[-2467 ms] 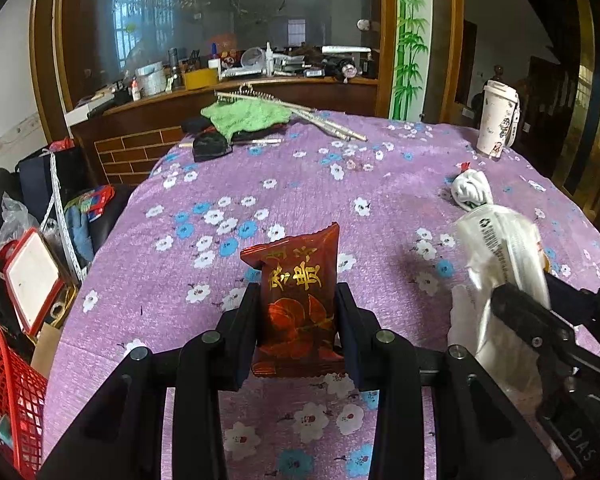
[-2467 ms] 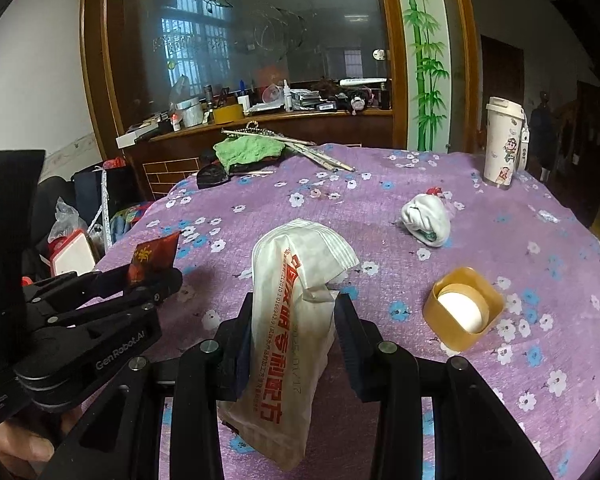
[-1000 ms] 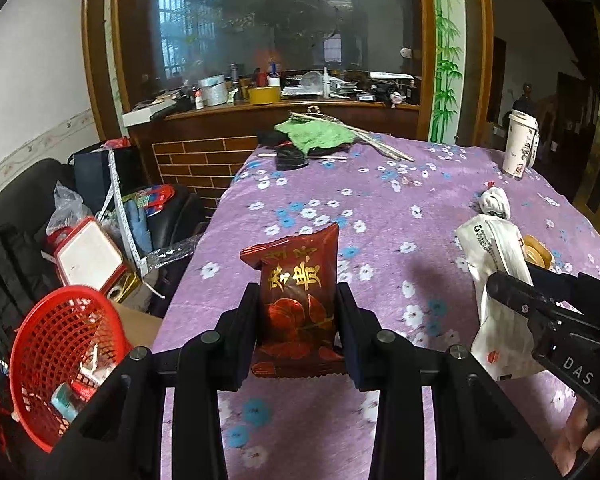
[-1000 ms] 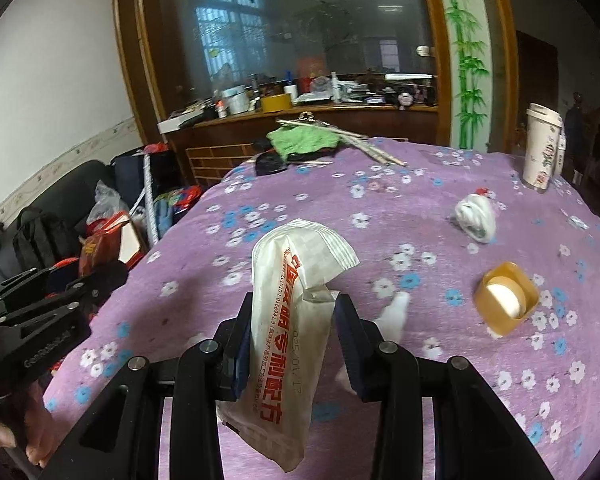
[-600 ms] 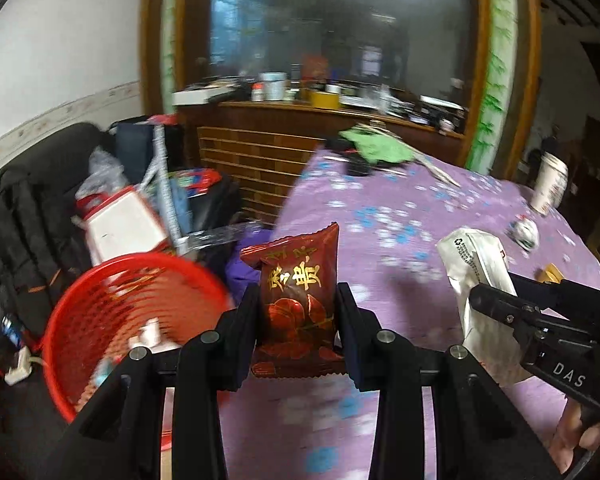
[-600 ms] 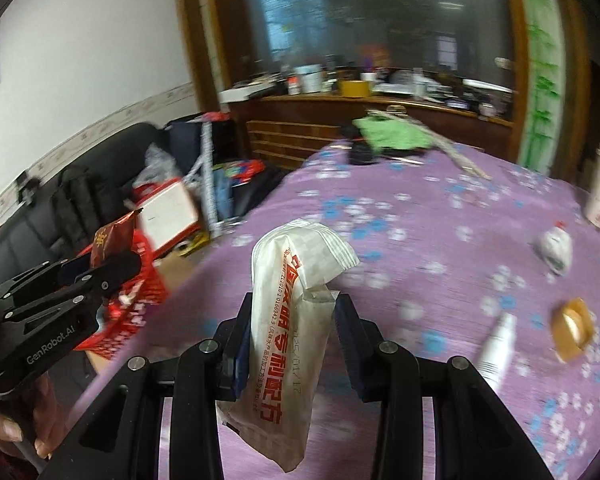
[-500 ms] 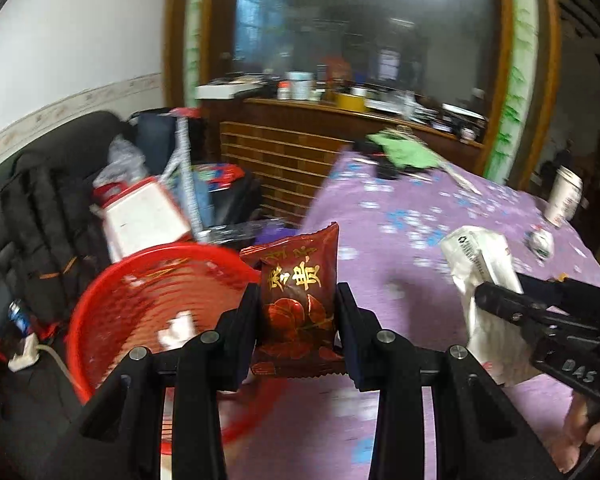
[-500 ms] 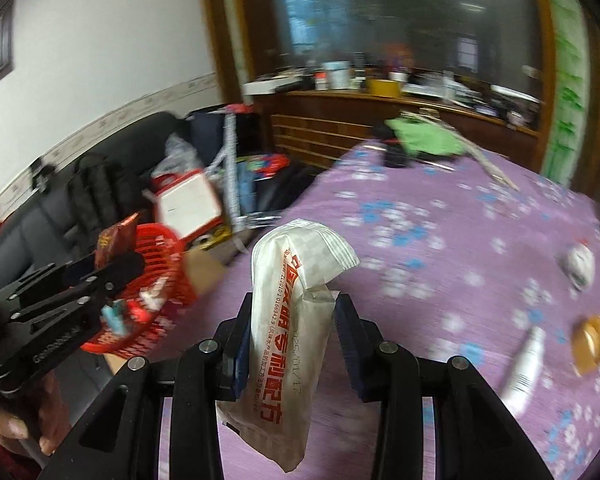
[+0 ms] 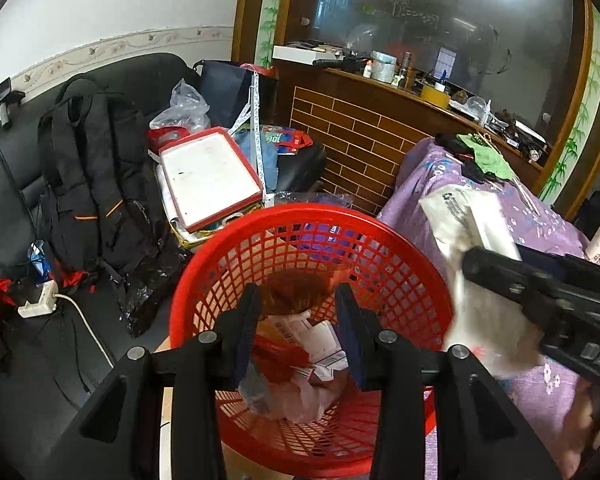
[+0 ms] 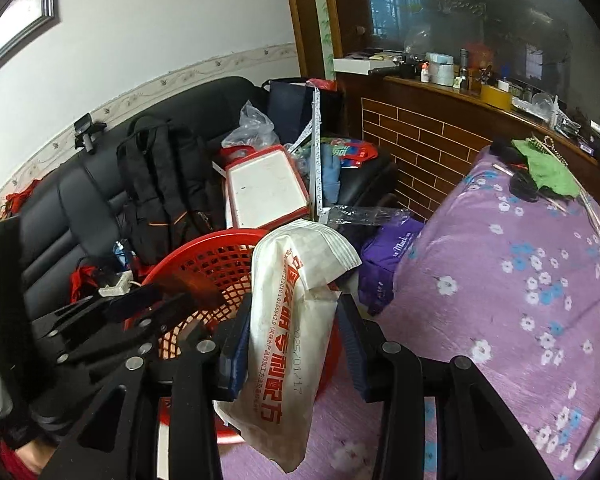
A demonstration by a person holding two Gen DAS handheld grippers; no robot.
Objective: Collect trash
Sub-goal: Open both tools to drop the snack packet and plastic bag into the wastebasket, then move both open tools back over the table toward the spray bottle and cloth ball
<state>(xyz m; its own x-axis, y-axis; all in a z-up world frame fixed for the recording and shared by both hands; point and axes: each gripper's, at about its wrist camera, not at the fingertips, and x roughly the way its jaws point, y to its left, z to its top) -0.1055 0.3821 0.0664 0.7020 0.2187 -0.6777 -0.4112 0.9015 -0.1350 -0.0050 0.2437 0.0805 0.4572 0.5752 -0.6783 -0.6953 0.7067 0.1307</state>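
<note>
Left wrist view: hanging over a red basket (image 9: 384, 248) beside a black backpack (image 9: 96, 184), a red-framed white board (image 9: 210, 178) and the purple flowered tablecloth (image 9: 540, 216); left gripper (image 9: 296, 328) just opened, blurred red snack packet (image 9: 296, 292) loose between the pads, apparently touching neither; basket's contents hard to make out. Right wrist view: same basket (image 10: 216, 260) partly hidden behind the white paper bag (image 10: 296, 320); right gripper (image 10: 296, 340) also just widened, bag between the fingers with gaps on both sides, lower end cut off behind the gripper frame
</note>
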